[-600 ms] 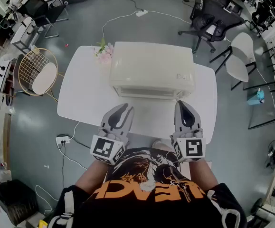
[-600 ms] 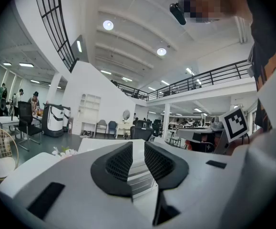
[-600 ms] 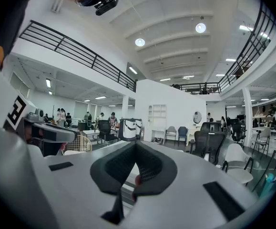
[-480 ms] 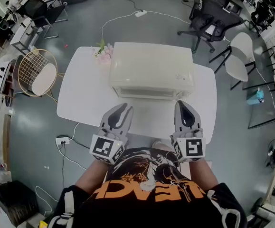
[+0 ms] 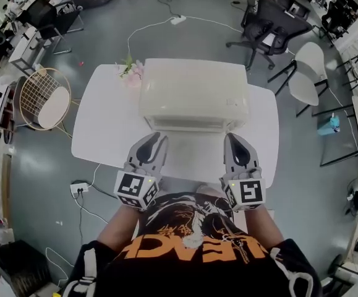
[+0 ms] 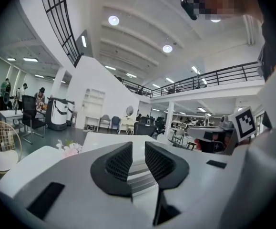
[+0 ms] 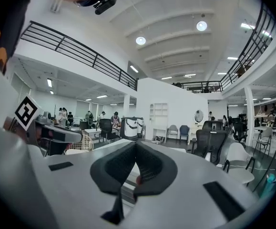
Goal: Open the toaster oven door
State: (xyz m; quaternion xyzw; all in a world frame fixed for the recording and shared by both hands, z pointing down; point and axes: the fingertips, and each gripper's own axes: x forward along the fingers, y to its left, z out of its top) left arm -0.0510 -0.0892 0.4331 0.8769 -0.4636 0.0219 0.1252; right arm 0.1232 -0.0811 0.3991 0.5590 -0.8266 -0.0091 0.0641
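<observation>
The cream toaster oven stands at the back middle of the white table. From the head view I see only its top and a thin strip of its front; no door sticks out over the table. My left gripper hovers just before the oven's front left; its jaws stand a narrow gap apart with nothing between them, and the oven's top shows beyond my left gripper. My right gripper is at the front right, and my right gripper has its tips together and holds nothing.
Pink flowers lie on the table by the oven's back left corner. A round wire chair stands left of the table, a black office chair and a white chair behind right. A power strip lies on the floor.
Both grippers have crept a little nearer to the oven's front. Their jaws look the same as before.
</observation>
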